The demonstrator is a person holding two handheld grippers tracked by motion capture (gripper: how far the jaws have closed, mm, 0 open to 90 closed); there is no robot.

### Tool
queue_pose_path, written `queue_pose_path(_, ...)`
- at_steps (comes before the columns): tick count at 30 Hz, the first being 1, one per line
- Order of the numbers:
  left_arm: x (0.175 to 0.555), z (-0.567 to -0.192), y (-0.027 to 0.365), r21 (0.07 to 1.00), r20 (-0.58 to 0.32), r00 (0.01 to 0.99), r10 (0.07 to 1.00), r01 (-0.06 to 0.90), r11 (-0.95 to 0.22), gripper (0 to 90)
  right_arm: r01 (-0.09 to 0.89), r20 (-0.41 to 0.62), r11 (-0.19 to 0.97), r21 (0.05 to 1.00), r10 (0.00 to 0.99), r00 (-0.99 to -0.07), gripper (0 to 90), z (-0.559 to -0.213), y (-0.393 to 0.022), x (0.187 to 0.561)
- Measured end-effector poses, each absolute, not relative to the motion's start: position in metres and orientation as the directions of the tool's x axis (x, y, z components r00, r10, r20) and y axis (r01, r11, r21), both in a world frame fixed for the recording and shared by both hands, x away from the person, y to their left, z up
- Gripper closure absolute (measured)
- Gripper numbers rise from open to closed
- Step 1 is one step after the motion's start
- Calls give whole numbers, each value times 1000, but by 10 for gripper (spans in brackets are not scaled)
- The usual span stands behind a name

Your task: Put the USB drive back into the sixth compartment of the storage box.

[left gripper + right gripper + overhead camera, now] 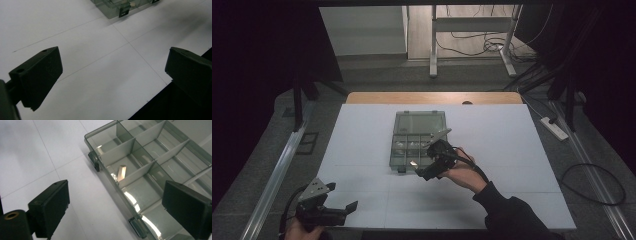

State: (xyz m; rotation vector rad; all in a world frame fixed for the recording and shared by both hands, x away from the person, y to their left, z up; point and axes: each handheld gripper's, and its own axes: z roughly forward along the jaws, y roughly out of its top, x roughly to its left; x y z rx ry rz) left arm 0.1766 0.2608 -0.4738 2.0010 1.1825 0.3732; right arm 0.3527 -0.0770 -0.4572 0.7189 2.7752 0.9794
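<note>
Small pale piece (121,172) sits in a near-row compartment of the clear organizer box (404,160), leaning up against a divider, not flat on the floor. Looks dropped in, not laid down, which fits with the jaws above it standing apart. Can't tell what the piece is, too small.

Box is mid-counter, lid (420,121) flipped open toward the far side so the compartments are reachable from the near side. Latches (94,161) hang loose on the near wall, so nothing's locked. Other compartments show glints, contents unclear.

Right hand-held gripper (432,162) hovers over the box's near right corner, tilted down at the compartments. Jaws wide apart, nothing between them, pads clear of the box wall. Prob. a release pose: the piece lies further in than the jaws, not in their gap. The right hand (462,172) comes in from the near right, sleeve across the counter (512,150) edge.

Left hand-held gripper (324,205) parked at the near left corner of the counter, well apart from the box. Jaws open w/ only bare white surface beneath. Idle for now, out of the right arm's way, aimed roughly toward the box so it could steady it if needed.
</note>
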Motion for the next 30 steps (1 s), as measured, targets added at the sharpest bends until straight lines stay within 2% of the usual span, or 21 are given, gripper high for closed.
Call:
queue_pose_path(13,177,-474,261,738,-128,525,841,617,-273,12,391,24,669,631,488,-873,34,-454,-93,348)
queue_pose_path(30,177,-474,261,739,-129,525,841,617,-272,11,392,16,665,636,497,-868,29,-453,-112,338)
